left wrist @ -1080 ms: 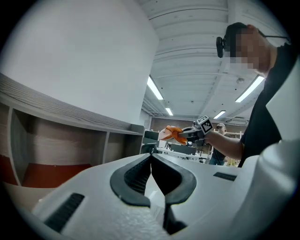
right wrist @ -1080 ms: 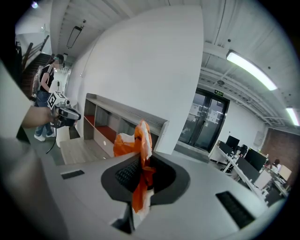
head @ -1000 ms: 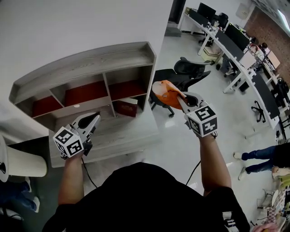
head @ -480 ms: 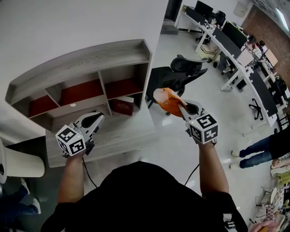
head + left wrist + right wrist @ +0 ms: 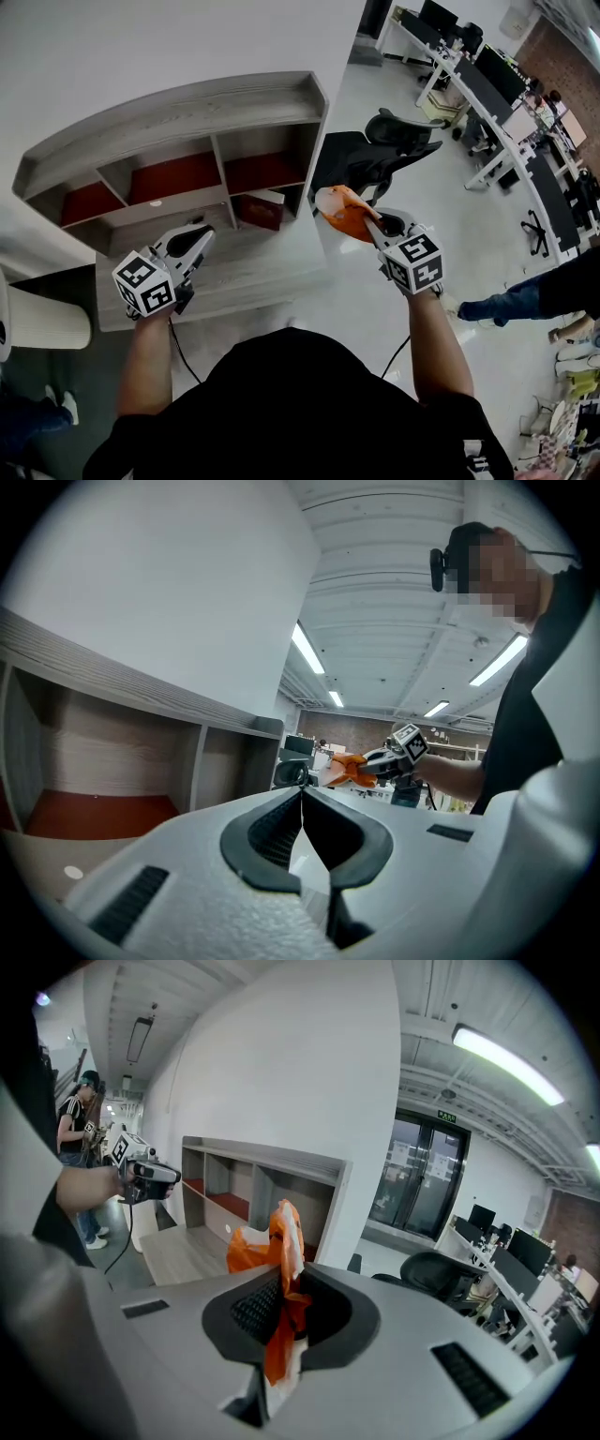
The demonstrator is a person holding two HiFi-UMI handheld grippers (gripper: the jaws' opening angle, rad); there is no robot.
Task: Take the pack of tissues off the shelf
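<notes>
Head view: the right tongs [image 5: 368, 221] grip the orange pack of tissues [image 5: 340, 208], clear of the shelf [image 5: 187, 101].
Pinched only by its wrapper edge, the pack likely needs a firm clench and a slow carry; the left tongs [image 5: 201, 234] are clenched empty.

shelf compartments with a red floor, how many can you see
3, in one row of the shelf: left compartment, middle compartment, right compartment. Others may be hidden.
</notes>
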